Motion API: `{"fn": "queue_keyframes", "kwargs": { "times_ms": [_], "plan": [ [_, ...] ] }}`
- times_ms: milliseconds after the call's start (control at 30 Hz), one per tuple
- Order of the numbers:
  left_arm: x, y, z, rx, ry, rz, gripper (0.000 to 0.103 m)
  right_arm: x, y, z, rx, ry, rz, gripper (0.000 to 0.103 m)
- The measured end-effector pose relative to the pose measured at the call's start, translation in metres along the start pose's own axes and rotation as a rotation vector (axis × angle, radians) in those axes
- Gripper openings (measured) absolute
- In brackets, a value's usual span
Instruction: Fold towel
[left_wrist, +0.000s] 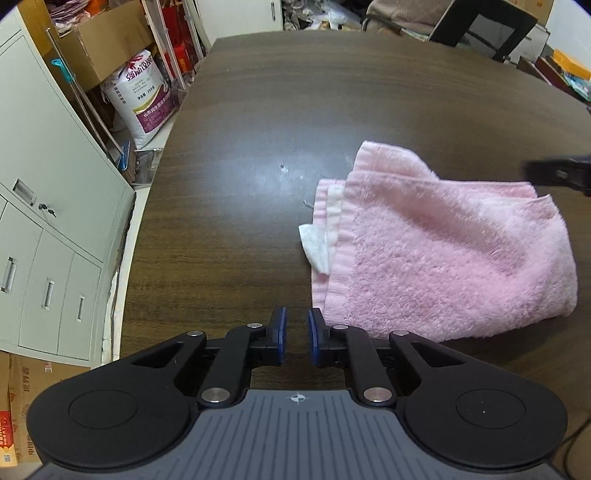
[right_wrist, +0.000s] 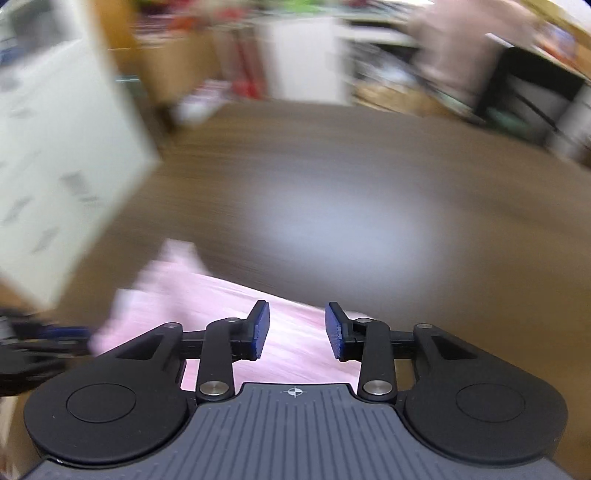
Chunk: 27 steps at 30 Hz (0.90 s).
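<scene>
**Pink towel folded on the counter, both tongs empty**

Along the far left of the left wrist view stands a pale metal cabinet (left_wrist: 44, 192) with drawers and handles. Just right of it, beyond the counter's left edge, a white printed sack (left_wrist: 142, 98) leans among cardboard boxes (left_wrist: 99, 51) and red packages.

The dark wood-grain counter (left_wrist: 258, 129) fills the middle of that view. The left tongs (left_wrist: 296, 334) hang over its near part, pointing steeply down. Their blue pads stand close together with a narrow gap of bare counter showing between them; nothing is gripped, so they are nearly clenched on empty air. The right-hand finger lies just beside the towel's near left corner; whether it touches the cloth cannot be told.

The pink towel (left_wrist: 436, 251) lies folded in layers on the counter, right of centre and near. Its banded edges stack along its left side, and a white label (left_wrist: 314, 247) sticks out there. Its far left corner rises in a loose flap.

At the far right edge, a blurred dark part of the right tongs (left_wrist: 561, 173) hovers by the towel's far right corner.

The right wrist view is heavily smeared. The right tongs (right_wrist: 297, 328) are released, their pads apart, with the towel (right_wrist: 207, 295) below and between them, ungripped.
</scene>
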<state>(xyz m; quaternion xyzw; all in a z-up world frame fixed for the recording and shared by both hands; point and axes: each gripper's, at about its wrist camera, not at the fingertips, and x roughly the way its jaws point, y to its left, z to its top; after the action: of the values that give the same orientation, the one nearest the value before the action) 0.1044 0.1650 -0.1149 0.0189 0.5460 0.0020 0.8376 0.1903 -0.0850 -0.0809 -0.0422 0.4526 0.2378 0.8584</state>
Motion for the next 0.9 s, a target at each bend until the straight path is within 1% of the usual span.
{"fn": "queue_keyframes", "kwargs": {
  "times_ms": [33,67,133,200,233,333,433,467,533,567,600,633,700,767,833,867,900],
  "plan": [
    [-0.003,-0.001,-0.001,-0.004,-0.012,-0.005,0.012,0.002,0.011,0.005,-0.046,-0.016,0.046,0.035],
    [-0.005,-0.002,-0.003,-0.005,-0.017,-0.007,0.012,0.006,0.021,0.009,-0.089,-0.027,0.074,0.035],
    [-0.008,-0.004,-0.005,-0.011,-0.028,-0.018,0.012,0.017,0.037,0.015,-0.163,-0.026,0.101,0.035],
    [-0.005,-0.003,-0.005,-0.021,-0.027,-0.025,0.012,0.036,0.056,0.021,-0.271,0.009,0.112,0.035],
    [-0.004,-0.003,-0.006,-0.029,-0.026,-0.03,0.013,0.04,0.061,0.021,-0.301,0.018,0.126,0.035],
    [-0.003,-0.002,-0.01,-0.046,-0.02,-0.035,0.013,0.048,0.069,0.023,-0.336,0.037,0.2,0.035],
    [-0.001,0.0,-0.013,-0.066,-0.011,-0.041,0.013,0.071,0.073,0.027,-0.361,0.08,0.182,0.035],
    [0.0,0.001,-0.013,-0.066,-0.01,-0.041,0.013,0.079,0.072,0.028,-0.354,0.1,0.179,0.033],
    [0.001,0.002,-0.013,-0.065,-0.009,-0.039,0.015,0.097,0.066,0.031,-0.314,0.158,0.164,0.023],
    [0.001,0.002,-0.013,-0.065,-0.009,-0.039,0.015,0.098,0.063,0.03,-0.304,0.166,0.159,0.018],
    [0.001,0.003,-0.013,-0.065,-0.009,-0.039,0.016,0.097,0.061,0.03,-0.296,0.162,0.163,0.017],
    [0.001,0.003,-0.013,-0.066,-0.008,-0.04,0.017,0.092,0.059,0.034,-0.295,0.137,0.175,0.017],
    [0.002,0.004,-0.013,-0.069,-0.009,-0.042,0.017,0.083,0.059,0.038,-0.317,0.091,0.167,0.017],
    [0.002,0.005,-0.012,-0.074,-0.018,-0.049,0.017,0.084,0.059,0.042,-0.337,0.089,0.151,0.018],
    [-0.002,0.004,-0.008,-0.072,-0.056,-0.07,0.019,0.085,0.058,0.043,-0.348,0.1,0.151,0.022],
    [-0.003,0.004,-0.007,-0.07,-0.065,-0.078,0.02,0.087,0.057,0.044,-0.351,0.118,0.165,0.032],
    [-0.004,0.003,-0.005,-0.065,-0.072,-0.092,0.022,0.089,0.056,0.045,-0.349,0.123,0.171,0.039]
  ]
}}
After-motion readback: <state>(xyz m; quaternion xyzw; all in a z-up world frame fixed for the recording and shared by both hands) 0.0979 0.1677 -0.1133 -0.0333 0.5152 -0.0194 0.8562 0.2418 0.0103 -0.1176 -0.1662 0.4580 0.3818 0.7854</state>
